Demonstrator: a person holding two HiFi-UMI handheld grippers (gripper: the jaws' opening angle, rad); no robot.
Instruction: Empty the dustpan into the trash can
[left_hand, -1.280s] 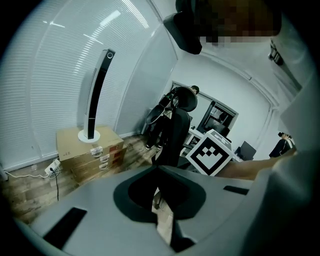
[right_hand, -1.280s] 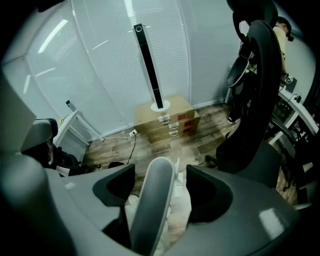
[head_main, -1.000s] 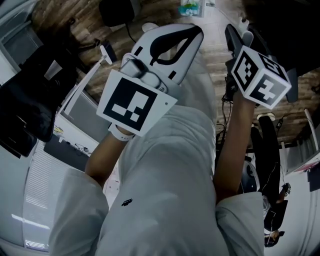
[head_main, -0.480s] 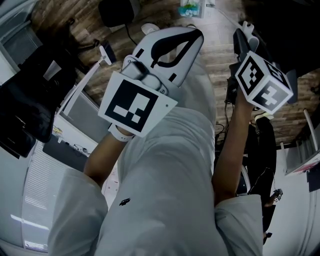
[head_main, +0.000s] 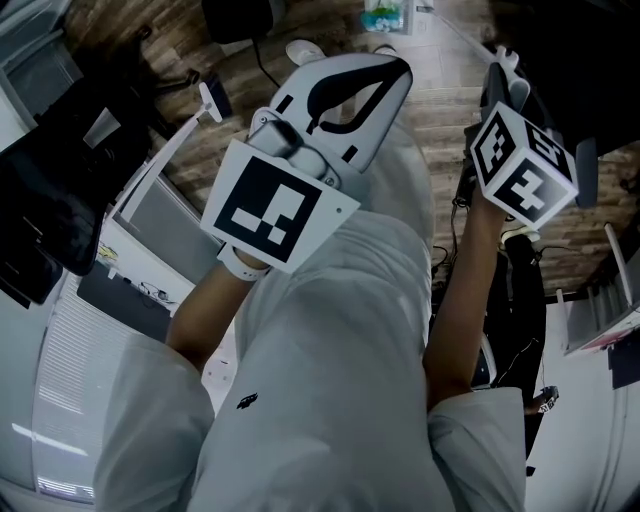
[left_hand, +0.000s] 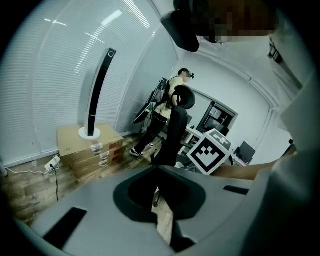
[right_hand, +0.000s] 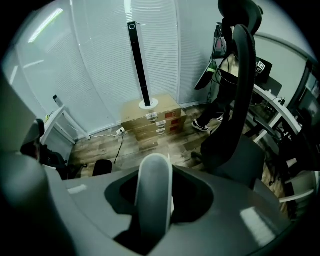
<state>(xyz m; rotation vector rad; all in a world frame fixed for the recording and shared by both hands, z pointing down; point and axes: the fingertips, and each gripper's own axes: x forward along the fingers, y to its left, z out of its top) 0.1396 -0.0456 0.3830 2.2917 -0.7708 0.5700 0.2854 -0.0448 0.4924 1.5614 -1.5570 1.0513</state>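
Note:
In the right gripper view a thick grey rounded handle (right_hand: 154, 190) stands upright between the jaws of my right gripper (right_hand: 155, 210). The jaws are closing round it, with dark gaps on both sides. In the head view the right gripper (head_main: 503, 75) is at the upper right, with the pale handle tip (head_main: 497, 52) beyond it. My left gripper (head_main: 385, 65) is held in front of the person's body, shut and empty. From its own view the left gripper (left_hand: 162, 222) shows only floor past it. No dustpan blade is in view. A black bin-like thing (right_hand: 102, 167) stands on the floor.
A black office chair (right_hand: 235, 135) stands close on the right. Stacked cardboard boxes (right_hand: 150, 117) carry a tall black column against the blinds. A white frame (head_main: 165, 165) and dark bags (head_main: 60, 190) are on the left. Another person (left_hand: 167, 107) stands by the desks.
My right gripper has shifted a little to the right in the head view, and the handle tip now sits right beside its jaws. The left gripper has stayed put.

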